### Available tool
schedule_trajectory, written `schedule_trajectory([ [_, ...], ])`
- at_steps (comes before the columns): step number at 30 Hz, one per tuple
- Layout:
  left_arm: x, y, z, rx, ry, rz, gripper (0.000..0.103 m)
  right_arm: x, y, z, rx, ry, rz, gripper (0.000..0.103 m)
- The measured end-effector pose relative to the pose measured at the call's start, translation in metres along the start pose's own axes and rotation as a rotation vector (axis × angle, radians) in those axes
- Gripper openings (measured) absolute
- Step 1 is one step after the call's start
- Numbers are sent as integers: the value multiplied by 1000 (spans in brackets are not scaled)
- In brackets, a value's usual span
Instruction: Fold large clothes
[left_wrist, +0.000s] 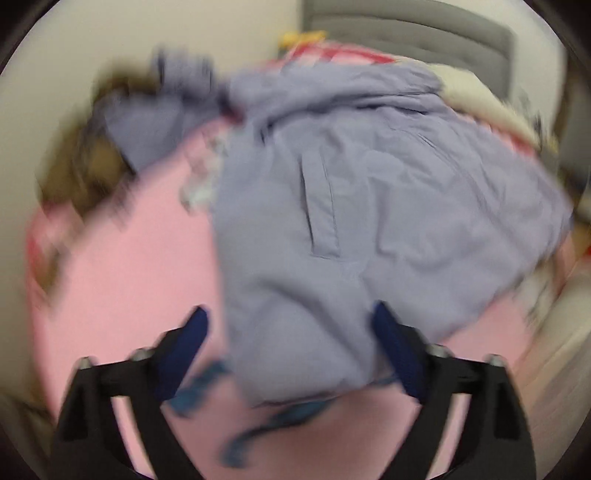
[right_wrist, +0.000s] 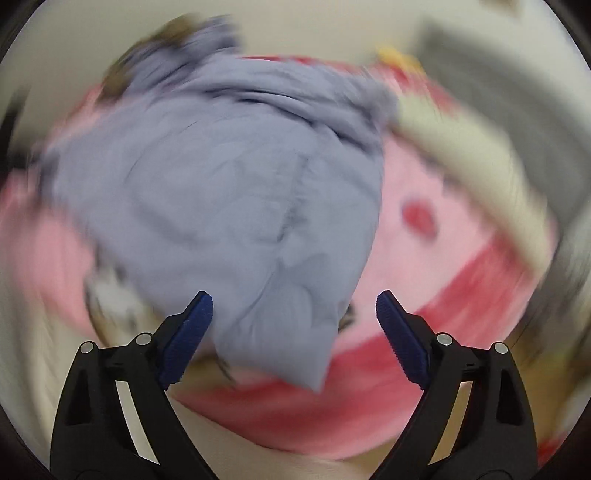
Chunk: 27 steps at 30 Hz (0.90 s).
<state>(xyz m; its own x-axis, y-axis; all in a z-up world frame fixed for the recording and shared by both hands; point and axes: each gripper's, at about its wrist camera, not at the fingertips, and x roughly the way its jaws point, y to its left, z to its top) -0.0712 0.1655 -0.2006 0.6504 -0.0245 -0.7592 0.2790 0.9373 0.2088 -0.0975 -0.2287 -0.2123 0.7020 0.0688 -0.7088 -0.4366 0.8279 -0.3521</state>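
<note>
Both the left gripper (left_wrist: 290, 314) and right gripper (right_wrist: 294, 299) gape wide, empty, above the jacket's (left_wrist: 369, 192) hem. Pink bedcover (left_wrist: 122, 266) lies bare beside it; only the left view shows the pocket (left_wrist: 321, 214).

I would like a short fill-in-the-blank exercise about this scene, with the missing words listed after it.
1. The crumpled garment lying on the bed is ____ in colour.
2. The bed cover under it is mostly ____.
3. The pads on the fingers of the right gripper are dark ____.
4. Both the right gripper and the left gripper have their jaws ____.

Missing words: lavender; pink; blue; open
</note>
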Motion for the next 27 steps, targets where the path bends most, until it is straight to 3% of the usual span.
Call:
schedule_trajectory([
  [2, -12, -13, -12, 167, -61, 75, 93, -12, 25, -15, -208, -45, -32, 87],
  [3, -15, -21, -21, 258, -84, 143, 93, -11, 36, -22, -279, -46, -88, 86],
  [5, -16, -26, -26, 317, -123, 200, 93, -5, 42, -28, -331, -40, -154, 82],
  [7, -11, -35, -30, 382, -176, 260, 93, 4, 47, -33, -383, -43, -223, 69],
  [9, -2, -42, -29, 417, -192, 298, 93, 17, 48, -36, -415, -18, -209, 67],
  [11, 8, -43, -27, 395, -186, 272, 89, 26, 47, -36, -408, -8, -191, 58],
  [12, 10, -40, -26, 376, -195, 256, 87, 27, 46, -34, -390, -6, -169, 46],
  [13, 10, -37, -28, 359, -197, 244, 79, 29, 40, -30, -344, 3, -117, 32],
  [14, 11, -35, -25, 345, -195, 225, 66, 31, 34, -26, -301, 12, -73, 28],
  [15, 13, -35, -21, 337, -194, 224, 59, 33, 28, -21, -268, 23, -54, 24],
  [17, 15, -41, -11, 365, -193, 234, 35, 29, 23, -11, -247, 7, -59, 16],
  [19, 11, -45, -1, 420, -198, 245, 26, 22, 16, -1, -250, -12, -72, 10],
  [22, 2, -33, 14, 474, -201, 240, 25, 8, -6, 11, -234, -18, -128, 9],
  [27, 19, -37, 1, 492, -114, 115, 25, 47, -37, -2, -79, 129, -119, 9],
])
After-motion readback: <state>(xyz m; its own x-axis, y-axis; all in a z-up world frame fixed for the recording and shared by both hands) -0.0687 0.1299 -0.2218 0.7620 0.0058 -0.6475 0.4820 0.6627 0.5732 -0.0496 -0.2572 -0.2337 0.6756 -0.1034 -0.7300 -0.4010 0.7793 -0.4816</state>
